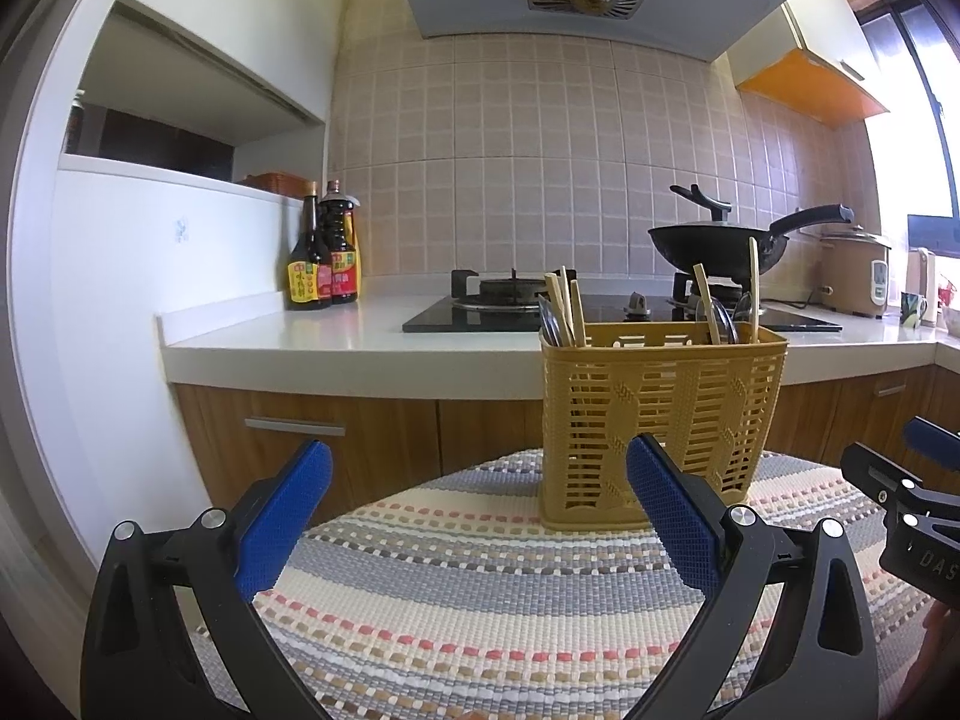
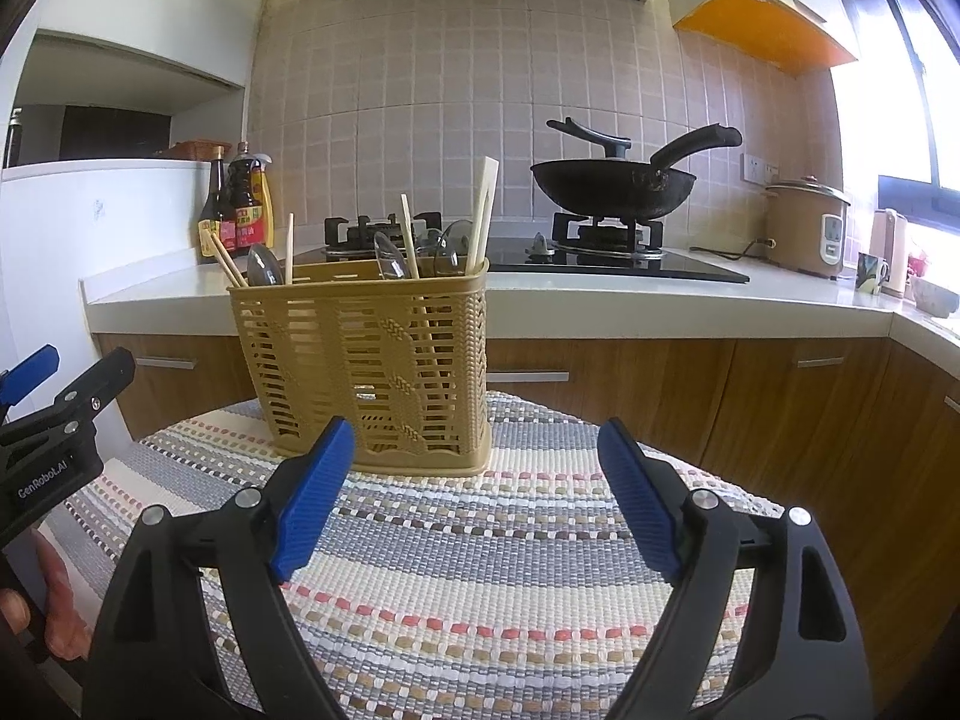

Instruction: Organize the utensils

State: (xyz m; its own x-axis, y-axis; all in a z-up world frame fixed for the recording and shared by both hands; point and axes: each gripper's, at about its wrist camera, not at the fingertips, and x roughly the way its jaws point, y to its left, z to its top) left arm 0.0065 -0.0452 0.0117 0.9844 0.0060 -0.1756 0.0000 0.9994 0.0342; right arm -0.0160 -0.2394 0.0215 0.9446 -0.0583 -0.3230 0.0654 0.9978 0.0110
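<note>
A: Starting at the left: the left gripper [image 1: 480,480] hangs over the striped mat [image 1: 456,588], fingers spread wide, nothing between them.

B: And the yellow basket [image 1: 660,414]?

A: Ahead of that gripper and off to its right, standing upright on the mat's far part. Its right blue pad overlaps the basket's lower front in view; I can't tell whether it touches.

B: What's inside?

A: Chopsticks [image 1: 567,306] and spoons [image 2: 264,267] standing on end, leaning a little, in two clusters: one at the left end, one at the right. Their long axes run roughly vertical.

B: Moving right, then.

A: The right gripper [image 2: 474,468] is spread too, holding nothing. For it the basket sits ahead and to the left, with open mat straight between its fingers.

B: So which is nearer?

A: By my read, they're about level; neither is lined up on the basket. Any pick would need a reach from above, along those upright handles.
</note>
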